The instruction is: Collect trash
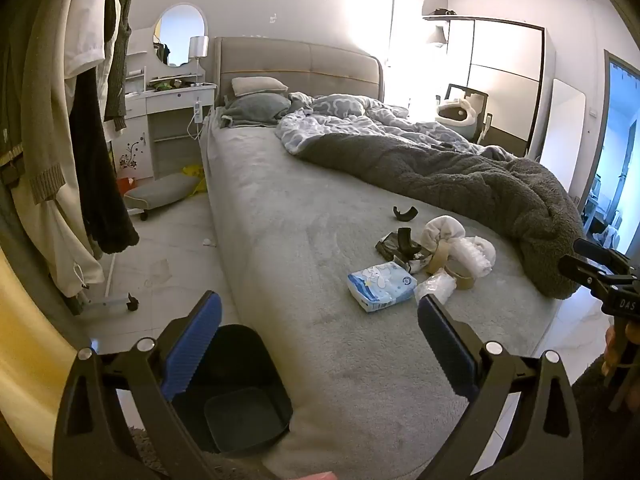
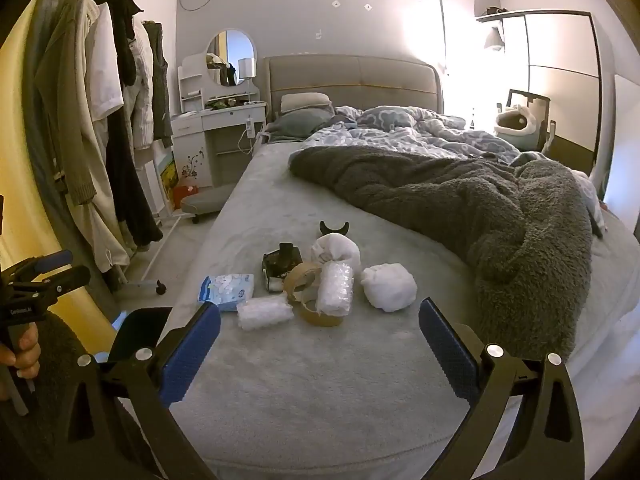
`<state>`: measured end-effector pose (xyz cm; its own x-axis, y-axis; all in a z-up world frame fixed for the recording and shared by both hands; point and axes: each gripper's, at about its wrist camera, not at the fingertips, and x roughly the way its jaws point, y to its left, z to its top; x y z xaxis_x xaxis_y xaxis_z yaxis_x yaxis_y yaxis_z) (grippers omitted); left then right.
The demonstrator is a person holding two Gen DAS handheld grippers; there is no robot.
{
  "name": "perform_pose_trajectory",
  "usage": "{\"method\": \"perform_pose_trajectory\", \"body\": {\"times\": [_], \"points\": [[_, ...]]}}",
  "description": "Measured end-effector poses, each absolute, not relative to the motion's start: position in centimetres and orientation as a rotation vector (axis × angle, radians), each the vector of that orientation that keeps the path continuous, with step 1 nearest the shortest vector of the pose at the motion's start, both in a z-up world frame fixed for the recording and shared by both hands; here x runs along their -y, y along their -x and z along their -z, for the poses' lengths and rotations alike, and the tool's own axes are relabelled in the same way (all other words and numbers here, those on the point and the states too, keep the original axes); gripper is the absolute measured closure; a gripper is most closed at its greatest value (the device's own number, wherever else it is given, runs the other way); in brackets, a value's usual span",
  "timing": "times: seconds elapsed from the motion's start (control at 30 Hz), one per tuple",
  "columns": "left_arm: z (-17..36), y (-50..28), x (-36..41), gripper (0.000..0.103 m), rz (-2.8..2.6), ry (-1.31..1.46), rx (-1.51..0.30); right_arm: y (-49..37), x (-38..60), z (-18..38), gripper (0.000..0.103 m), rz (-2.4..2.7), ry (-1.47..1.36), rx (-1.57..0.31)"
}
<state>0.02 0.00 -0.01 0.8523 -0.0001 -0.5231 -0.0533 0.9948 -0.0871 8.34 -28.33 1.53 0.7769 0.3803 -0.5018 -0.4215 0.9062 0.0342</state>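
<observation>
Bedroom, with a grey bed (image 2: 320,380) at its middle; everything below is placed from that bed. Near its foot end, on the bare cover, lies the trash, all uncollected: a tissue pack (image 2: 226,287), two tape rolls (image 2: 316,300), bubble wrap (image 2: 335,288), a white wad (image 2: 389,287) and black scraps (image 2: 280,266). Beside the bed's foot corner, on the floor, stands a dark bin (image 1: 240,396), which looks empty. Left gripper (image 1: 320,340) and right gripper (image 2: 320,344) hover over the foot edge, jaws fully spread, holding nothing. By my reading, collecting has not begun.
</observation>
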Motion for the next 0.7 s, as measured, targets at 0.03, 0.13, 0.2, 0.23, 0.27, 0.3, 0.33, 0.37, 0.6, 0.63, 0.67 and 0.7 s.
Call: {"method": "perform_pose_trajectory", "body": {"times": [0.03, 0.13, 0.2, 0.23, 0.27, 0.3, 0.33, 0.37, 0.6, 0.63, 0.67, 0.7], "points": [[0.01, -0.03, 0.0, 0.003, -0.028, 0.1, -0.55, -8.3, 28.34, -1.56, 0.003, -0.434, 0.082, -0.524], [0.01, -0.04, 0.01, 0.003, -0.028, 0.1, -0.55, -8.3, 28.12, -1.59, 0.003, -0.435, 0.082, -0.523], [0.0, -0.01, 0.01, 0.003, -0.028, 0.1, -0.55, -8.32, 28.05, -1.55, 0.003, -0.435, 0.083, -0.524], [0.01, -0.02, 0.01, 0.003, -0.028, 0.1, -0.55, -8.28, 28.04, -1.58, 0.003, -0.435, 0.083, -0.523], [0.02, -0.03, 0.01, 0.003, -0.028, 0.1, -0.55, -8.29, 28.04, -1.56, 0.003, -0.436, 0.083, -0.522], [0.03, -0.05, 0.01, 0.003, -0.028, 0.099, -0.551, -8.29, 28.02, -1.55, 0.003, -0.437, 0.084, -0.522], [0.02, -0.04, 0.01, 0.003, -0.028, 0.099, -0.552, -8.23, 27.9, -1.5, 0.003, -0.435, 0.085, -0.523], [0.02, -0.04, 0.02, 0.003, -0.028, 0.099, -0.553, -8.15, 27.82, -1.46, 0.003, -0.435, 0.086, -0.524], [0.01, -0.03, 0.03, 0.003, -0.028, 0.1, -0.553, -8.19, 27.77, -1.43, 0.003, -0.434, 0.086, -0.524], [0.02, -0.04, 0.03, 0.003, -0.028, 0.1, -0.553, -8.18, 27.75, -1.42, 0.003, -0.434, 0.086, -0.524], [0.03, -0.05, 0.03, 0.003, -0.028, 0.099, -0.554, -8.2, 27.78, -1.43, 0.003, -0.435, 0.086, -0.524], [0.03, -0.04, 0.05, 0.003, -0.028, 0.098, -0.554, -8.19, 27.74, -1.4, 0.003, -0.434, 0.085, -0.524]]}}
